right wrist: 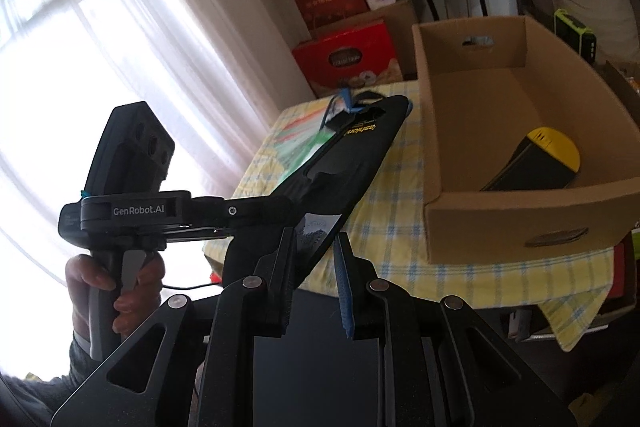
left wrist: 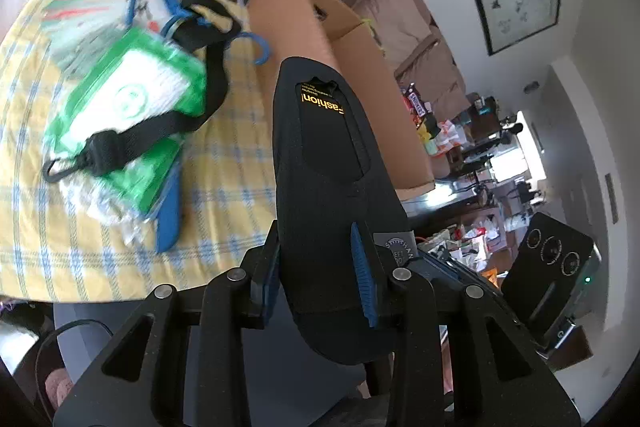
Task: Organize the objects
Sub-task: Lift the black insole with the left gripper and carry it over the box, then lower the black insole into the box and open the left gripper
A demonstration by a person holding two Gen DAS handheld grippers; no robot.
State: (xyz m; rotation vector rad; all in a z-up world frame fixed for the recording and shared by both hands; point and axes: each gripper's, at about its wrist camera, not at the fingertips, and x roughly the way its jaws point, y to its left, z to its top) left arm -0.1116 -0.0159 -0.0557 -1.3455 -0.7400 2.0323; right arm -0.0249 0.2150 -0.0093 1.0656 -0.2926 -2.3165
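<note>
The left gripper (left wrist: 320, 287) pinched a flat black pouch (left wrist: 324, 163) at frame centre; the right gripper (right wrist: 316, 283) pinched the same pouch (right wrist: 352, 155), held above the yellow checked tablecloth (right wrist: 392, 227); at right a cardboard box (right wrist: 520, 223) held a black-and-yellow object (right wrist: 540, 159); at upper left a green packet (left wrist: 132, 115) lay under a black strap (left wrist: 160, 131).

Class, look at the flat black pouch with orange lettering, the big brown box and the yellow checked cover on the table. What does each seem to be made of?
Flat black pouch: probably woven synthetic fabric, matte, with a fine weave and stitched seams.
Big brown box: corrugated cardboard, matte, with cut handle slots.
Yellow checked cover: looks like woven cloth, draping softly over the table edge.
</note>
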